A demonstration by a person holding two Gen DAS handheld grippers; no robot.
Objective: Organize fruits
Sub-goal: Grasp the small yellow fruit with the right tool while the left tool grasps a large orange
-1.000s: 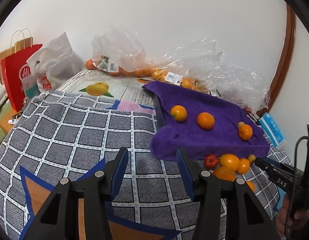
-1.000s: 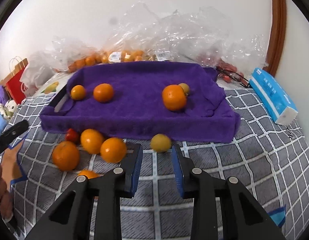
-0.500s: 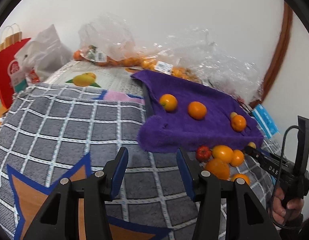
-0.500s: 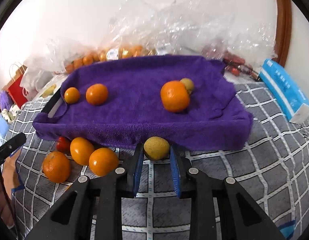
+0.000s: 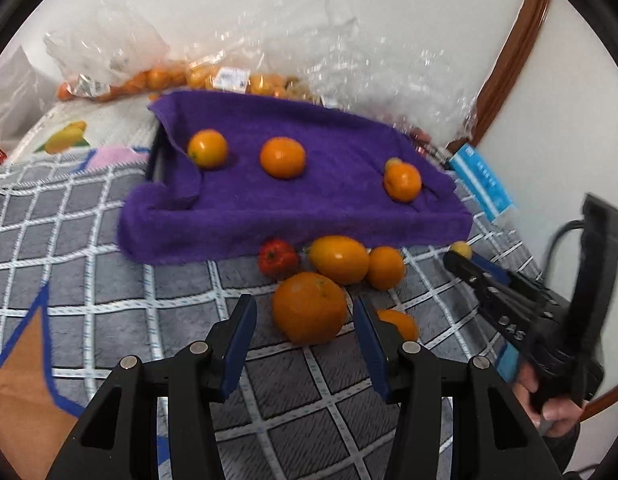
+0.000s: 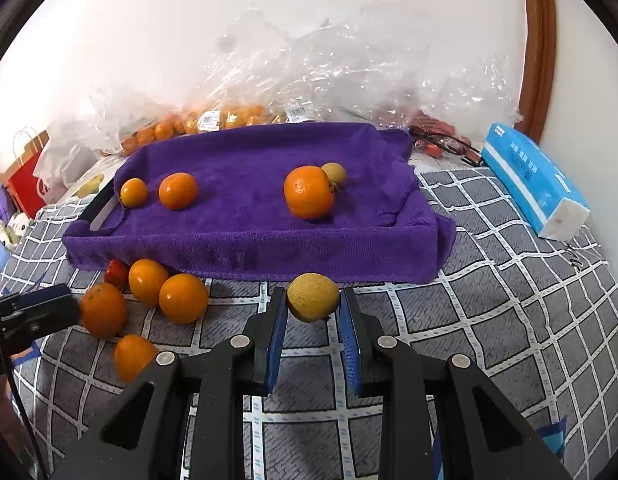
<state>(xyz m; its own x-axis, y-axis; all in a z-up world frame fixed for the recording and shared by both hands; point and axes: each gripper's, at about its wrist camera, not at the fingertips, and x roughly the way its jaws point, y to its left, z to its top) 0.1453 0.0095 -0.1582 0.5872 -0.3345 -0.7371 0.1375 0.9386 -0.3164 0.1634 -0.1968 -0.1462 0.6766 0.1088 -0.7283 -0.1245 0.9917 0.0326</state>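
the right tool (image 6: pixel 313 322) has just closed its jaws on a small yellow fruit (image 6: pixel 313 297) at the front edge of the purple towel-lined tray (image 6: pixel 249 248). next it should lift it over the rim and set it down inside. the left tool (image 5: pixel 305 320), jaws partly apart and empty, faces a large orange (image 5: pixel 309 307) on the checked blanket (image 5: pixel 109 280), likely its pickup.

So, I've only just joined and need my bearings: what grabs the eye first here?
The purple towel draped over a tray, bright against the grey checked blanket, with oranges on it. In front, the right gripper is shut on a small yellowish fruit. The left gripper stands open around a big orange in the loose pile below the towel.
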